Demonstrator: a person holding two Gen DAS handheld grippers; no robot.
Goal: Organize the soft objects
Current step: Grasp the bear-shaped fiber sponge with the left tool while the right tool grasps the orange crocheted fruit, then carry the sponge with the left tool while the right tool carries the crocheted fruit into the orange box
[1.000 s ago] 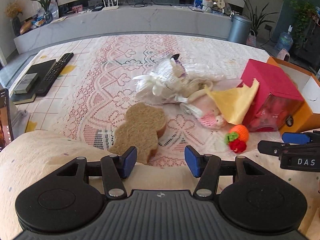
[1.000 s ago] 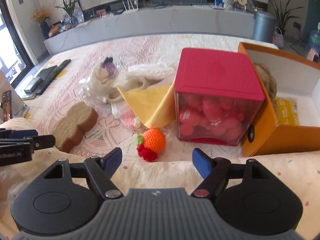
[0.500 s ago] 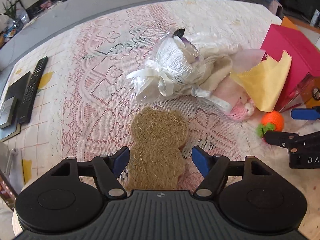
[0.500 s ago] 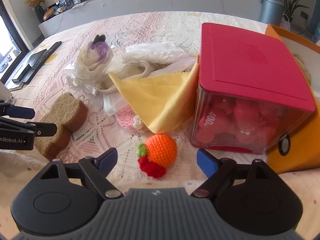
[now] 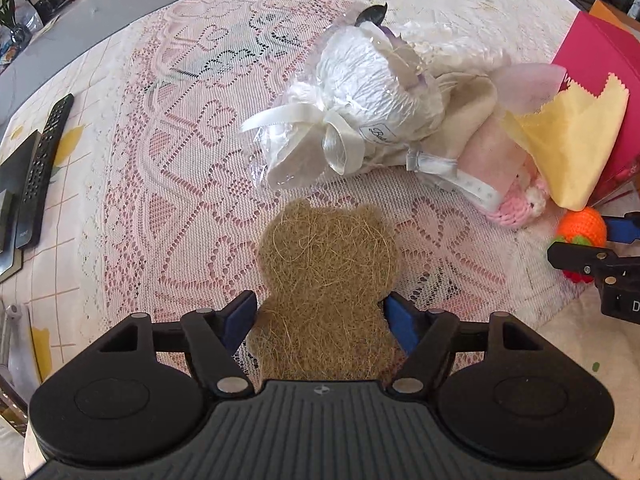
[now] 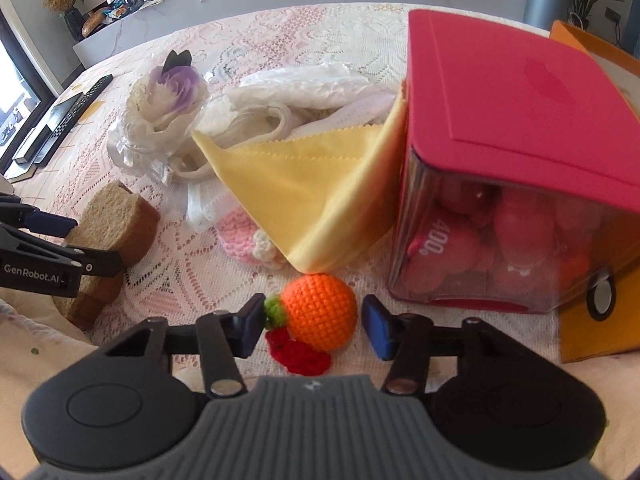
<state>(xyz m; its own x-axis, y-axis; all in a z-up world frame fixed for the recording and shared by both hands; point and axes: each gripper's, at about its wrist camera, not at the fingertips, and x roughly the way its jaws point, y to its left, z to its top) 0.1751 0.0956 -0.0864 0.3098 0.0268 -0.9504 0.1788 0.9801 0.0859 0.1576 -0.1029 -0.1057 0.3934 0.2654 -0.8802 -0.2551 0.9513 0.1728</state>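
Both your grippers dropped in closer since a moment ago: left gripper straddles the bear-shaped sponge at lower centre, right gripper brackets the knitted orange. Fingers released on both, lined up for pickups off the bench.

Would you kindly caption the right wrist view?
Open right gripper straddles the crocheted orange beside the red-lidded box.

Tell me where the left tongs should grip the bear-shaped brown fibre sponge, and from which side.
Grip the bear-shaped sponge at its narrow waist, coming from its foot end along the table, as the left tongs now do. The outline pinches in there between head and body, so the open blue pads straddle it and should close on the thick, flat side walls.
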